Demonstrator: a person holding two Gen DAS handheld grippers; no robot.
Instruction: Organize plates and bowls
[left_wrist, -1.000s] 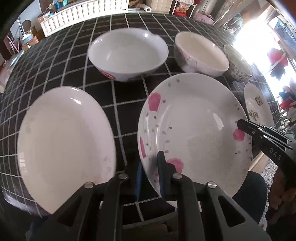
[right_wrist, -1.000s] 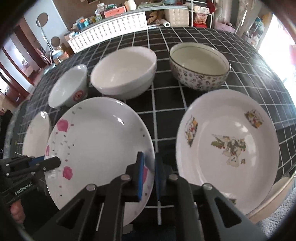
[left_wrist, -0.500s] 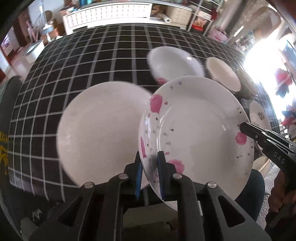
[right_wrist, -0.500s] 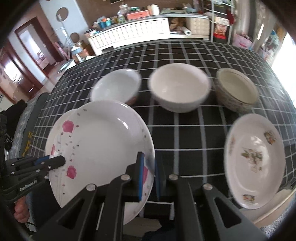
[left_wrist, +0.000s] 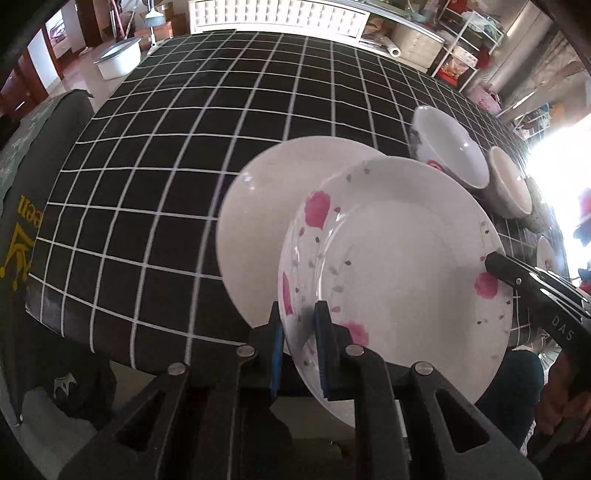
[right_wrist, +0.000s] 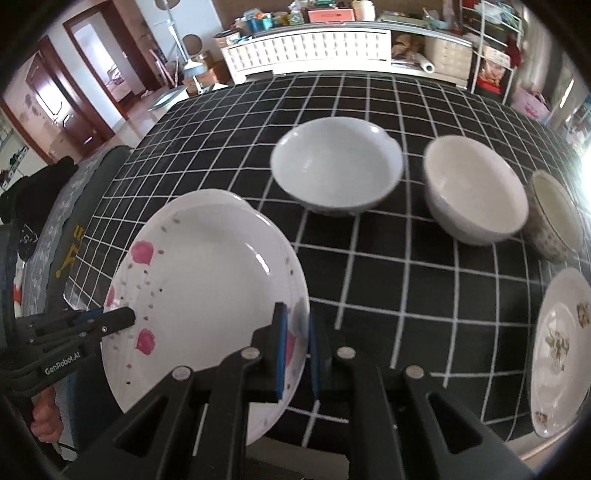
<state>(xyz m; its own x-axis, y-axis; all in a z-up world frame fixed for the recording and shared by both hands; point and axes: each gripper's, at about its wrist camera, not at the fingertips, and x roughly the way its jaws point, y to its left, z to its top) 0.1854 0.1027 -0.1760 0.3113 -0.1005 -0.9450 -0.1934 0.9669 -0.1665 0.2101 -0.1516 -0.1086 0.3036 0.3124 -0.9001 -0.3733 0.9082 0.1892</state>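
A white plate with pink flowers (left_wrist: 399, 266) hangs tilted above the checked table, gripped at two opposite rims. My left gripper (left_wrist: 298, 314) is shut on its near rim in the left wrist view, and my right gripper (left_wrist: 493, 258) pinches the far rim. In the right wrist view the same plate (right_wrist: 207, 280) sits in my right gripper (right_wrist: 297, 317), with my left gripper (right_wrist: 127, 317) shut on its left rim. A plain white plate (left_wrist: 258, 221) lies on the table, partly under the held one.
Three bowls stand in a row behind: a white one (right_wrist: 336, 170), a cream one (right_wrist: 476, 188) and a patterned one (right_wrist: 557, 218). A decorated plate (right_wrist: 561, 350) lies at the right table edge. A dark chair back (left_wrist: 22, 206) is at the left.
Both grippers have carried the pink-flower plate leftward across the table. It now overlaps the plain white plate, and the bowls have slid to the right in both views.
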